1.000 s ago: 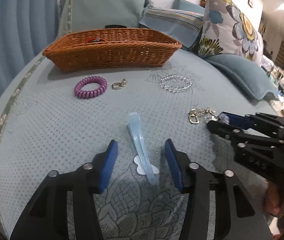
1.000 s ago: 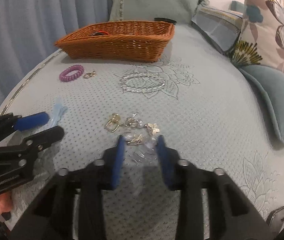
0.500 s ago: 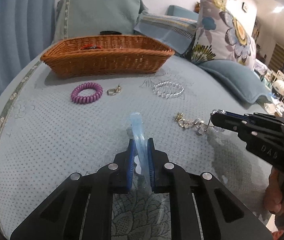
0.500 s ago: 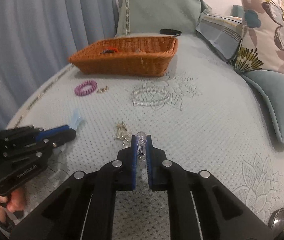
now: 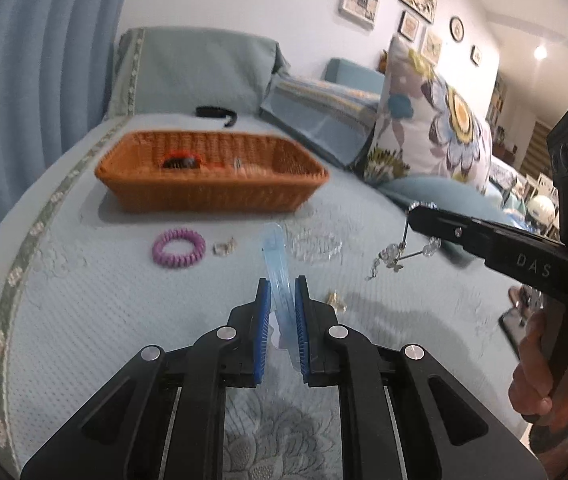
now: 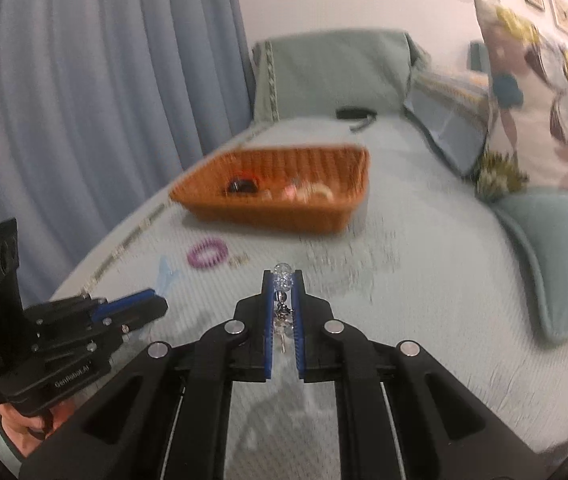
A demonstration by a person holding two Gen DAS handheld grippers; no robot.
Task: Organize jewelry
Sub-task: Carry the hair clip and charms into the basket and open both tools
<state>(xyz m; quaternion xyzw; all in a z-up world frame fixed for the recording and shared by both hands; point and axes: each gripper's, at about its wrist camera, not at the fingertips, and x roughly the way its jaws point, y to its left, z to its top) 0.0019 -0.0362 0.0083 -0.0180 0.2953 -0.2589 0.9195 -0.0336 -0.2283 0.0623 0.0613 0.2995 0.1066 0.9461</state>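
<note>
My left gripper (image 5: 282, 286) is shut on a clear blue hair clip (image 5: 276, 256) and holds it above the bed. My right gripper (image 6: 282, 280) is shut on a crystal bead charm chain (image 6: 282, 272); the chain hangs from it in the left wrist view (image 5: 393, 258). A wicker basket (image 5: 212, 196) with several pieces in it stands ahead; it also shows in the right wrist view (image 6: 276, 208). A purple coil hair tie (image 5: 179, 248), a small gold clasp (image 5: 224, 247) and a clear bead bracelet (image 5: 315, 245) lie in front of the basket.
A small gold piece (image 5: 335, 300) lies on the quilt near my left fingertips. Floral and blue pillows (image 5: 435, 136) lie to the right. A black band (image 5: 216, 113) lies behind the basket. A blue curtain (image 6: 104, 100) hangs at the left.
Both grippers have closed on their items and lifted them off the bed: the left with the hair clip, the right with the charm chain. Both have moved toward the basket.
</note>
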